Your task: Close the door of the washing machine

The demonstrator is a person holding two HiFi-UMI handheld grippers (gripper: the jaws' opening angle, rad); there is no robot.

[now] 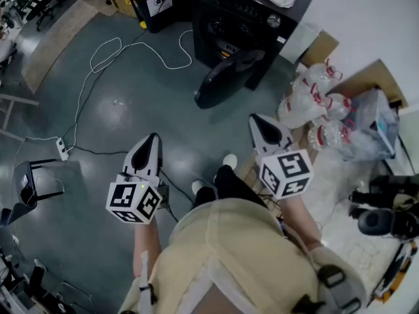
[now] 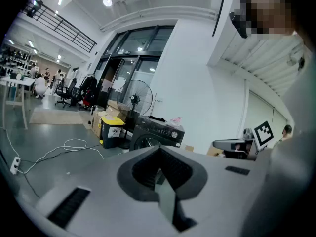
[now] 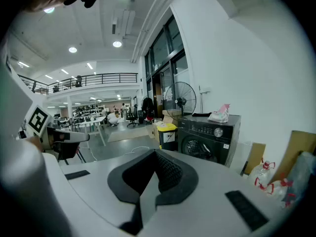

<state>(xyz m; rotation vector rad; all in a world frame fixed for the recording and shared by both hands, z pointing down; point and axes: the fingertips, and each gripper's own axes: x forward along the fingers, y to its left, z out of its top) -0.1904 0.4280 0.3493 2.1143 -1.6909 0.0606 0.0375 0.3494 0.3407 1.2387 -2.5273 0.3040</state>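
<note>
Stage of work: approach, with no contact made on the washing machine [image 1: 245, 18]. It stands well ahead of both claws across open floor, closer to the right gripper's line than to the left's. Its door [image 1: 226, 77] is wide open, swung out from the front and reaching over the floor toward the claws. The end nearer the left gripper is judged to be the free edge, but the hinge side is not confirmed. Left gripper [image 1: 152, 142]: jaws fully together, nothing between them or in hold, tips aimed slightly downward at the floor short of the machine. Right gripper [image 1: 260, 124]: jaws likewise read as closed on a plain seam in its own view, carrying nothing, with the machine's front and drum opening ahead and a little to its right. A white cable [image 1: 124, 51] lies on the floor ahead of the left gripper, on its outer side. Bagged bottles [image 1: 314, 97] sit just off the right gripper's outer side. Judgement on the next move: close the distance first, then set one shut claw against the door's outer face near the free edge and push it round to the front until it seats. No grasp is required, so the jaws can be left as they are — watch the cable underfoot
</note>
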